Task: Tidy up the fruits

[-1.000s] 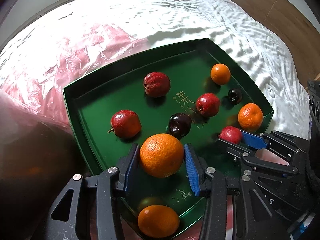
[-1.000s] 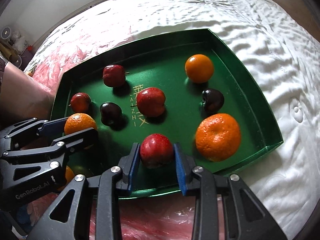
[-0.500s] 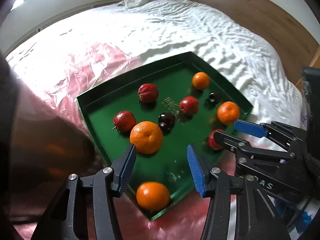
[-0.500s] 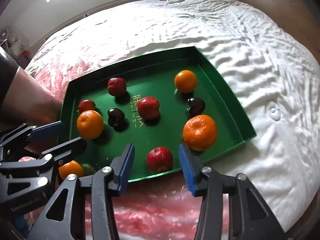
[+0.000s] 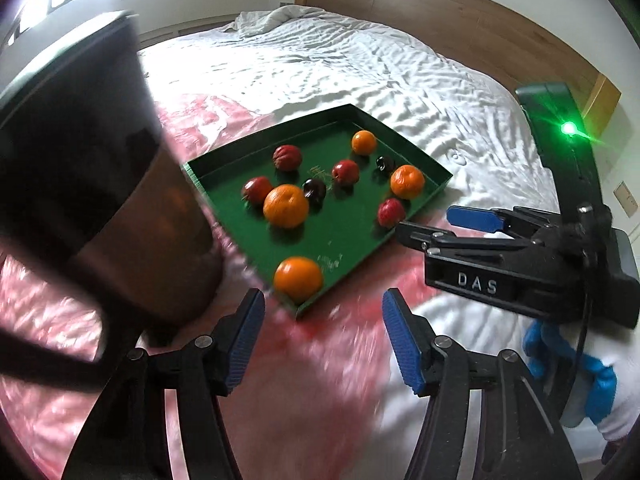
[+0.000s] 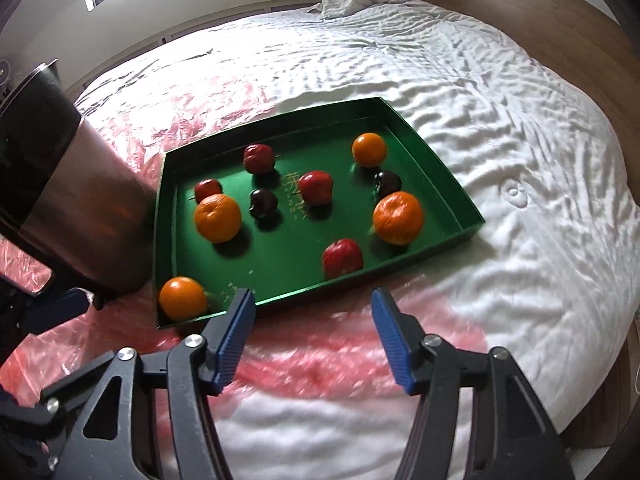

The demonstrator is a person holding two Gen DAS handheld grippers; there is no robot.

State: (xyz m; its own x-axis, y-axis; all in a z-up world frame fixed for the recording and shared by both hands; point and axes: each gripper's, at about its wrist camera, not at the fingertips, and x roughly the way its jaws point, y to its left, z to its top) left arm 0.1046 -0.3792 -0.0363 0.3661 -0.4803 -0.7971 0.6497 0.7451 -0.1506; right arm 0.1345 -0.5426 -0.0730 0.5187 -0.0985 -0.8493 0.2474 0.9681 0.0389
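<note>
A green tray (image 5: pixel 360 236) (image 6: pixel 468 216) lies on the bed and holds several oranges, red apples and dark plums. A large orange (image 5: pixel 285 205) (image 6: pixel 218 217) sits left of centre, a red apple (image 5: pixel 391 212) (image 6: pixel 343 257) near the front wall, and an orange (image 5: pixel 298 278) (image 6: pixel 183 298) in the near corner. My left gripper (image 5: pixel 323 336) is open and empty, pulled back in front of the tray. My right gripper (image 6: pixel 312 330) is open and empty, also in front of the tray; it shows at the right of the left wrist view (image 5: pixel 440 226).
A dark metal cylinder-like object (image 5: pixel 104 184) (image 6: pixel 76 208) stands close at the tray's left side. Pink plastic sheet (image 6: pixel 320 364) covers the white bedding (image 6: pixel 520 120) under and before the tray. A wooden headboard (image 5: pixel 460 12) lies behind.
Both grippers opened and let go: the left released the large orange, the right the red apple. Both then drew back and up from the tray.
</note>
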